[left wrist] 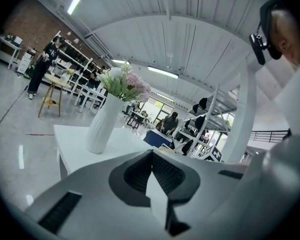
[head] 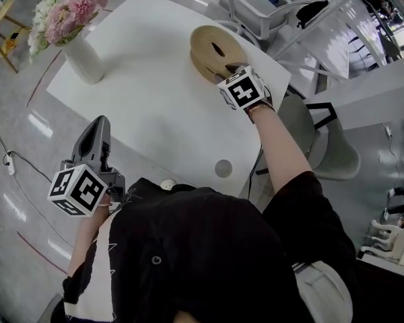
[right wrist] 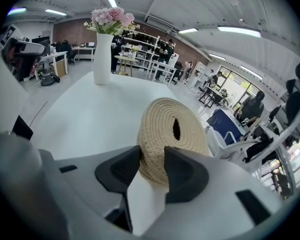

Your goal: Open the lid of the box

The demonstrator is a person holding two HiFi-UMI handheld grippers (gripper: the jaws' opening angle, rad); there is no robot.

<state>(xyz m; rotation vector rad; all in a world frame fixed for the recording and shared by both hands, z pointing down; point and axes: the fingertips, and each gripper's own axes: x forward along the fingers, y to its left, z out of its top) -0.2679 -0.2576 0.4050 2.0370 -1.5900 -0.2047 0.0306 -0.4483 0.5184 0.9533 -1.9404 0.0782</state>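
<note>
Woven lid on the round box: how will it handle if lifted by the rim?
The woven lid looks like coiled rope, so it is probably light and slightly flexible. It may sag when lifted from the one rim spot pinched by the right gripper. Its rough weave should resist slipping. It is likely not fragile.

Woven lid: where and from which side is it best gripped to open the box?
Its near edge, from the person's side: the woven lid is a flat round disc whose thick rim fits between jaws, as the right gripper shows.
</note>
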